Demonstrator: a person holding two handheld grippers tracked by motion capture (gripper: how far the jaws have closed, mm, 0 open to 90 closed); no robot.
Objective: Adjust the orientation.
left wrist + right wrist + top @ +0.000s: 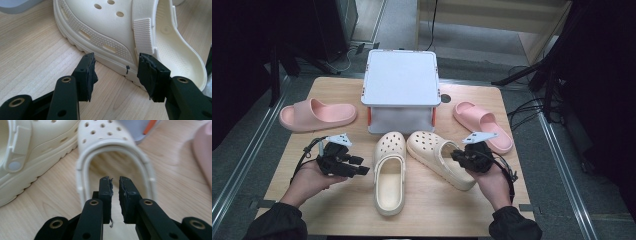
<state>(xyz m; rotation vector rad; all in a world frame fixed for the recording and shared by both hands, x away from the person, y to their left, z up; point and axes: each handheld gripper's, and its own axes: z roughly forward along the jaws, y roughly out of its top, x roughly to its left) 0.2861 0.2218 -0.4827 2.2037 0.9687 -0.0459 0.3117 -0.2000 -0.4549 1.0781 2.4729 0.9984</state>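
Observation:
Two cream clogs lie side by side mid-table. The left clog (pixel 389 172) points away from me, and my left gripper (pixel 360 165) stands open just to its left. In the left gripper view the open left gripper (pixel 117 58) faces that clog's side wall (pixel 107 27), with nothing between the pads. The right clog (pixel 434 150) lies at an angle with its toe toward the box. My right gripper (pixel 455 156) sits at its heel end. Seen in the right gripper view, the right gripper (pixel 115 180) has its jaws almost together, pinching the heel rim of this clog (pixel 110 135).
A grey lidded box (pixel 401 82) stands at the back centre of the wooden table (pixel 337 210). One pink slide (pixel 317 115) lies at the left and another pink slide (pixel 482 125) at the right, close behind my right hand.

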